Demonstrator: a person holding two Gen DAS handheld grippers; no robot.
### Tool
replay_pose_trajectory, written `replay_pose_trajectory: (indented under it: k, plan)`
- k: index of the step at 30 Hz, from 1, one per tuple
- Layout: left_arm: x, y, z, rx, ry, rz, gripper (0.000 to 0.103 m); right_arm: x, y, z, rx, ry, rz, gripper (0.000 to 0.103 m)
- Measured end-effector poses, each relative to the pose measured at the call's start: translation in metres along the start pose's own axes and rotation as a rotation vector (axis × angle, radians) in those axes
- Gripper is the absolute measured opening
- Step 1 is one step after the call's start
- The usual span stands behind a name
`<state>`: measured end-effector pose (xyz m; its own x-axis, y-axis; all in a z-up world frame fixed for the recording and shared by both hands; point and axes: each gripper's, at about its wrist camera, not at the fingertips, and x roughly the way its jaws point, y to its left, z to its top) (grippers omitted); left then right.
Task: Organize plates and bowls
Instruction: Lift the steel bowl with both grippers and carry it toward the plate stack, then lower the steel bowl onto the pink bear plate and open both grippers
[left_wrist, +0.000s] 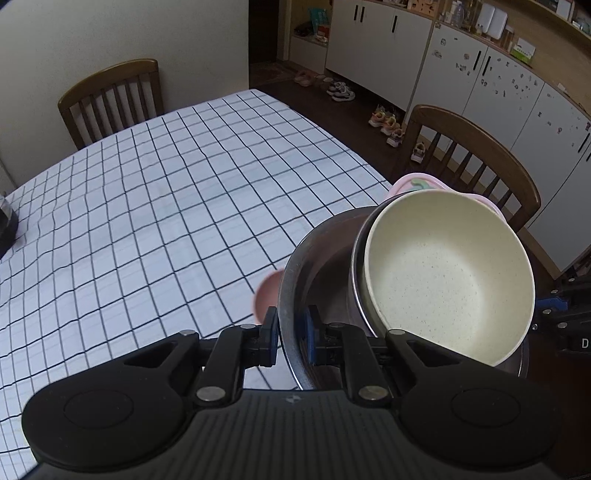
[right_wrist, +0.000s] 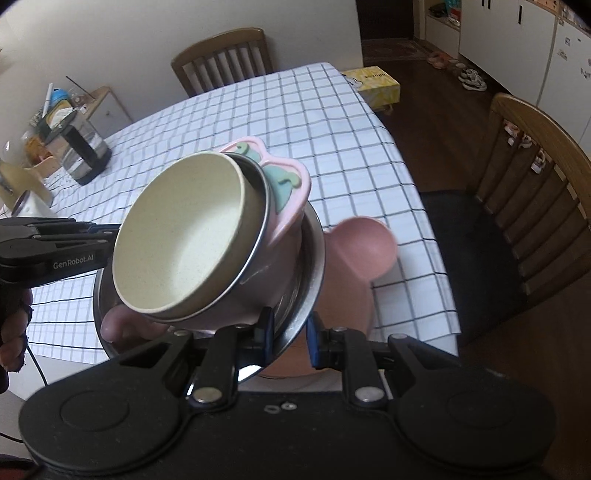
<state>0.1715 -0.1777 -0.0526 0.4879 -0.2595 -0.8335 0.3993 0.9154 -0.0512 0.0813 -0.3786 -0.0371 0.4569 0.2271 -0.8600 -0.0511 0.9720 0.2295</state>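
My left tool (left_wrist: 291, 332) pinches the near rim of the steel bowl (left_wrist: 295, 280), jaws nearly closed on the thin metal; my right tool (right_wrist: 290, 334) clamps the same steel bowl's rim from the opposite side, at six o'clock in its view. Inside the steel bowl a cream bowl (left_wrist: 447, 280) sits tilted in a smaller steel-rimmed pink bowl (right_wrist: 280, 254), whose pink eared handle (right_wrist: 291, 177) pokes out at one o'clock. A pink plate (right_wrist: 365, 243) lies under the stack. The stack hangs over the right edge of the checked bench (left_wrist: 147, 206).
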Motion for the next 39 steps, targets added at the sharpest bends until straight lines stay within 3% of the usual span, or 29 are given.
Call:
replay_pose_trajectory:
  k: [13,39]
  plan:
    - [0.035,-0.021,-0.017,-0.035,0.042,0.045,0.014,0.031,-0.038,-0.006,-0.033,0.052,0.032,0.019]
    - [0.047,-0.025,-0.031,-0.102,0.060,0.105,0.015,0.048,-0.039,-0.006,-0.141,0.082,0.055,0.020]
